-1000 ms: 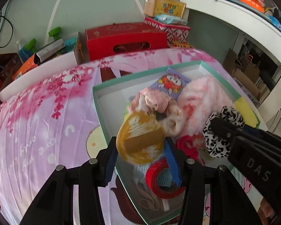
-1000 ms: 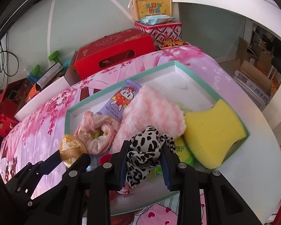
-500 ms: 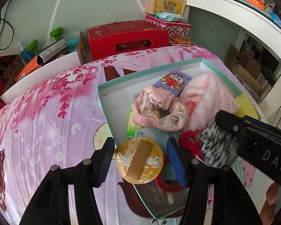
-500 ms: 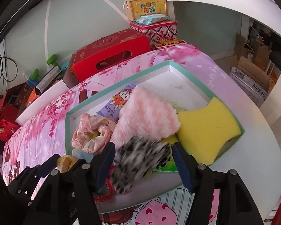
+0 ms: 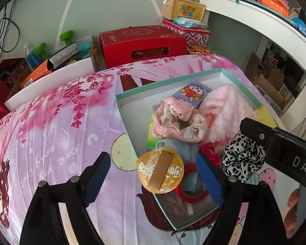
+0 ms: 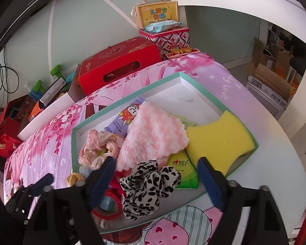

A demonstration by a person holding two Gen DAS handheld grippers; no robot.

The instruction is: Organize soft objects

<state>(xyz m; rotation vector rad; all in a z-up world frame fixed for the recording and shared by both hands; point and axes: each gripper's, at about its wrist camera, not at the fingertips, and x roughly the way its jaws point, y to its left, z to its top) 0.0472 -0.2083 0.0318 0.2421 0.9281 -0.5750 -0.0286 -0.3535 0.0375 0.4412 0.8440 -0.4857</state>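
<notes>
In the left wrist view, the left claw [image 5: 153,175] sits at the bottom of the frame; its two blue pads [image 5: 97,175] are spread wide and are opening more; they pinch nothing. Between them, a bit to the right, lies the round gold puff [image 5: 160,170]; it rests on the near edge of the green box [image 5: 120,110], and no pad touches it. Up in the middle of the box is a pink frilly cloth [image 5: 179,120]; to its right is a fluffy pink towel [image 5: 226,112]; lower right is the spotted scrunchie [image 5: 242,159], beside the black right claw, which pokes in from the right edge. In the right wrist view, the gold puff shows only a little at the lower left; the right claw [image 6: 155,180] is at the bottom, with its jaws far apart and opening too; the spotted scrunchie lies loose between them at the front edge of the box; the pads do not press it. To the right sits a yellow sponge [image 6: 220,140] in the right corner of the box; the box lies on a pink flowery blanket [image 6: 51,134].
</notes>
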